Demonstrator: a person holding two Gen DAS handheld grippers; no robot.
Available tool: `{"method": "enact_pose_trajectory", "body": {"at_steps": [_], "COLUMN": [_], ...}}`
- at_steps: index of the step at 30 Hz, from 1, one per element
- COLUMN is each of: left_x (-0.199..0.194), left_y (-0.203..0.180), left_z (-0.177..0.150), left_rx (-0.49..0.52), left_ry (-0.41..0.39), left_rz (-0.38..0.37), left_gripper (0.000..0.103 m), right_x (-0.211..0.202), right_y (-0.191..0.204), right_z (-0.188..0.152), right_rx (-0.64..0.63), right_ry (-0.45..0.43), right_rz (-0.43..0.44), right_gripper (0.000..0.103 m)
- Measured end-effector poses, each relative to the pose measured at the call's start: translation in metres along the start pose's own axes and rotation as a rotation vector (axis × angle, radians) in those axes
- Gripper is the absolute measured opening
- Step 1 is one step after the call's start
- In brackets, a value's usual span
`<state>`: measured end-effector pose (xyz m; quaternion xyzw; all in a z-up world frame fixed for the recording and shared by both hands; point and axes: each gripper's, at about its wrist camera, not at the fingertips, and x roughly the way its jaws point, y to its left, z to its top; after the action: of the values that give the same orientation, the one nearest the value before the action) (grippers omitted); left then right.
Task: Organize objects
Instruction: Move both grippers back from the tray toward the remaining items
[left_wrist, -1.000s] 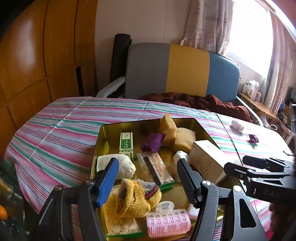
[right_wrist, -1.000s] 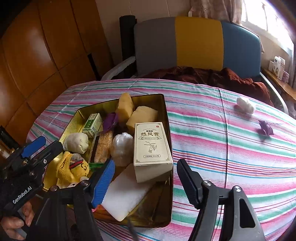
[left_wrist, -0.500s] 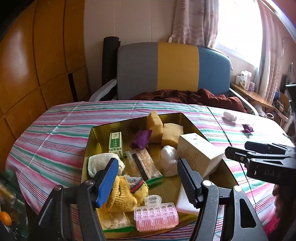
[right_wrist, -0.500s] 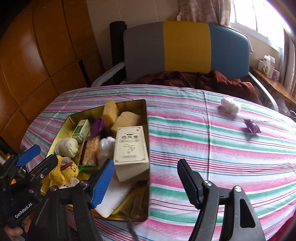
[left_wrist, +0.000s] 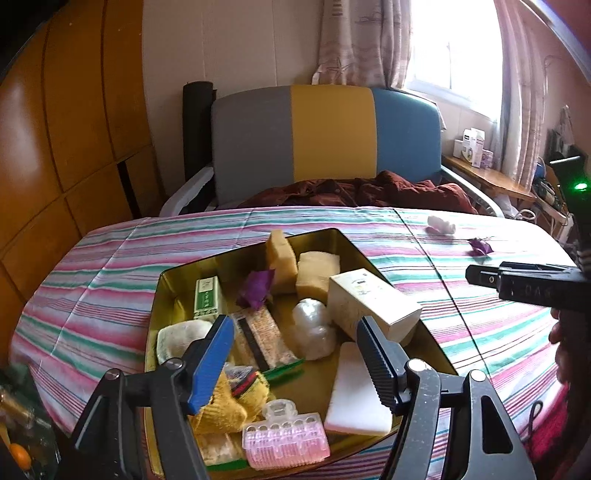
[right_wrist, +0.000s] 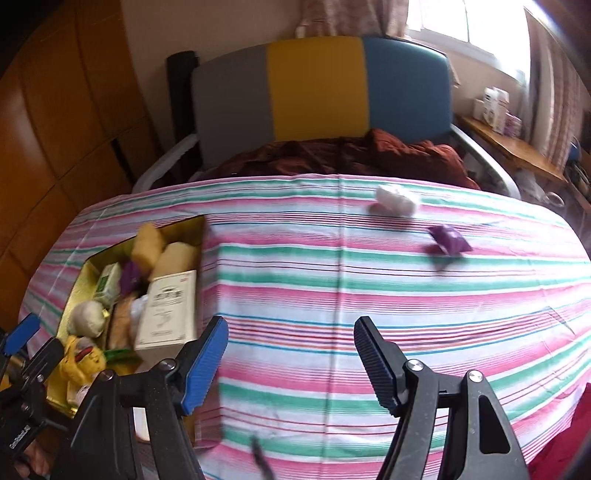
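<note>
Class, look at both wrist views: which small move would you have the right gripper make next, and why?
Probably carry the right gripper forward toward the purple wrapper. Its jaws stand open and empty, and the wrapper and white wad lie loose on the striped cloth, outside the gold tin.

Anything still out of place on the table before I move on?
Yes. A white wad and a purple wrapper lie loose on the striped cloth, far from the gold tin. Inside, the cream box sits tilted, propped on the rim.
</note>
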<state>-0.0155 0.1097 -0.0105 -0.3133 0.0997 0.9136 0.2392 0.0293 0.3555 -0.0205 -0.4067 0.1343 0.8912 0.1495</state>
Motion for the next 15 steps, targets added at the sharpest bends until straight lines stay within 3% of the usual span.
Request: {"method": "enact_pose_trajectory", "body": {"at_steps": [6, 9, 15], "left_x": [0.004, 0.006, 0.009], "left_y": [-0.009, -0.013, -0.023], "left_z": [0.006, 0.01, 0.017], "left_rx": [0.021, 0.029, 0.053], "left_ry": [0.001, 0.0, -0.005], "left_rz": [-0.019, -0.025, -0.043], "left_gripper": [0.071, 0.073, 0.076], "right_x": [0.005, 0.006, 0.01], "right_y": [-0.035, -0.05, -0.074], "right_z": [0.008, 0.011, 0.021], "right_rx": [0.06, 0.077, 0.094], "right_ry": [0.025, 0.03, 0.037], "right_rz": [-0.056, -0.082, -0.134], "right_gripper": [0.072, 0.081, 0.082]}}
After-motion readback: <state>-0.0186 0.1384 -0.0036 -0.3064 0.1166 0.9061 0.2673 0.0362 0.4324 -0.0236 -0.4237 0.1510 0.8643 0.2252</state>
